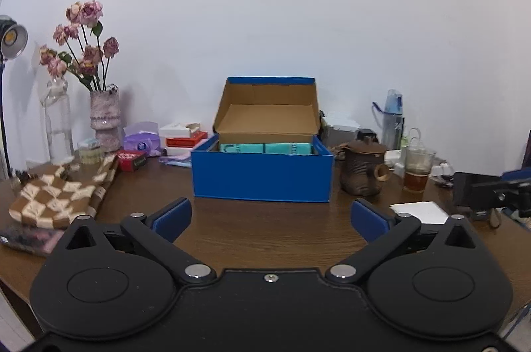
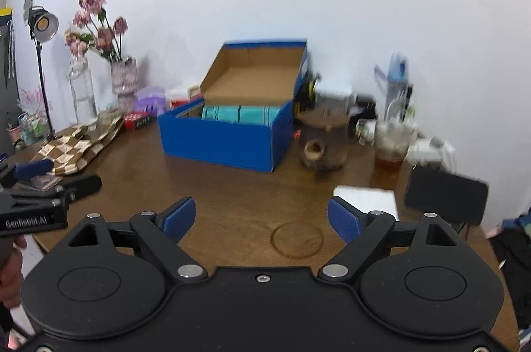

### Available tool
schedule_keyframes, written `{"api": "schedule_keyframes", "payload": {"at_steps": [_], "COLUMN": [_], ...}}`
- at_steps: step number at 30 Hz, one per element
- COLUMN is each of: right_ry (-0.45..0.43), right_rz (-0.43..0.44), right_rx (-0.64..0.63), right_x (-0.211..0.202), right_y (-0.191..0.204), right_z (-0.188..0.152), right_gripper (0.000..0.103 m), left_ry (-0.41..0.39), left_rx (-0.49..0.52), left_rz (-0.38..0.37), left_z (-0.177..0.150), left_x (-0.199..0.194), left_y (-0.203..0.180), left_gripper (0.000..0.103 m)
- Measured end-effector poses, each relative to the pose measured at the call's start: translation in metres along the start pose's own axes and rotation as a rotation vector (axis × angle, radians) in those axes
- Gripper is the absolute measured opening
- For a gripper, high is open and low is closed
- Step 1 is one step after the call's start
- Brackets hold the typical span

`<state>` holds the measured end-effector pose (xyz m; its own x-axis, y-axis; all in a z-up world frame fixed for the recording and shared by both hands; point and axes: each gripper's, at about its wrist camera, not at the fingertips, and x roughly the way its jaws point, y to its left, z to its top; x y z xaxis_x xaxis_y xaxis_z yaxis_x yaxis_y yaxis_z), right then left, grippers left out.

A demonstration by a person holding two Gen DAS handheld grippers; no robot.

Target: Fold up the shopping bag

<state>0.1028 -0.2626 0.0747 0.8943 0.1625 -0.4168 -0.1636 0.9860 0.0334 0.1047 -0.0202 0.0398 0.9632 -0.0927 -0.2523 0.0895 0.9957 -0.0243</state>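
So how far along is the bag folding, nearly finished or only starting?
Looks nearly finished or between rounds, though I can't be sure. Done: teal folded bundles, possibly bags, sit inside the open blue box. In hand: nothing; the left claw and right claw are both open and empty over bare table. Left: perhaps the checkered fabric piece lying at the side.

Blue box (image 1: pixel 262 174), brown-checked cloth (image 1: pixel 59 196)

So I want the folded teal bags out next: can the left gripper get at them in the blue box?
Probably yes: the left gripper is open and empty, bare table lies before the blue box, its lid is up, and the teal bags show above the front wall.
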Motion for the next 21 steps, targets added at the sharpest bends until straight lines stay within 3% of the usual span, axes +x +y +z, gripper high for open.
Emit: {"api": "schedule_keyframes", "payload": {"at_steps": [10,21], "right_ry": [0.064,-0.014], "right_rz": [-0.071,-0.100], "right_rx": [0.109,0.160], "right_x": [-0.012,-0.037], "right_y": [0.009,0.010], "right_z": [-0.049,-0.048], "right_gripper": [0.091,0.091], "left_ry": [0.047,0.025], "left_rx": [-0.042,-0.056], "left_rz": [0.002,-0.015], "left_z": [-0.010,0.000], "left_x": [-0.010,-0.021], "left_y": [-0.003,-0.015], "left_gripper": [0.103,0.103]}}
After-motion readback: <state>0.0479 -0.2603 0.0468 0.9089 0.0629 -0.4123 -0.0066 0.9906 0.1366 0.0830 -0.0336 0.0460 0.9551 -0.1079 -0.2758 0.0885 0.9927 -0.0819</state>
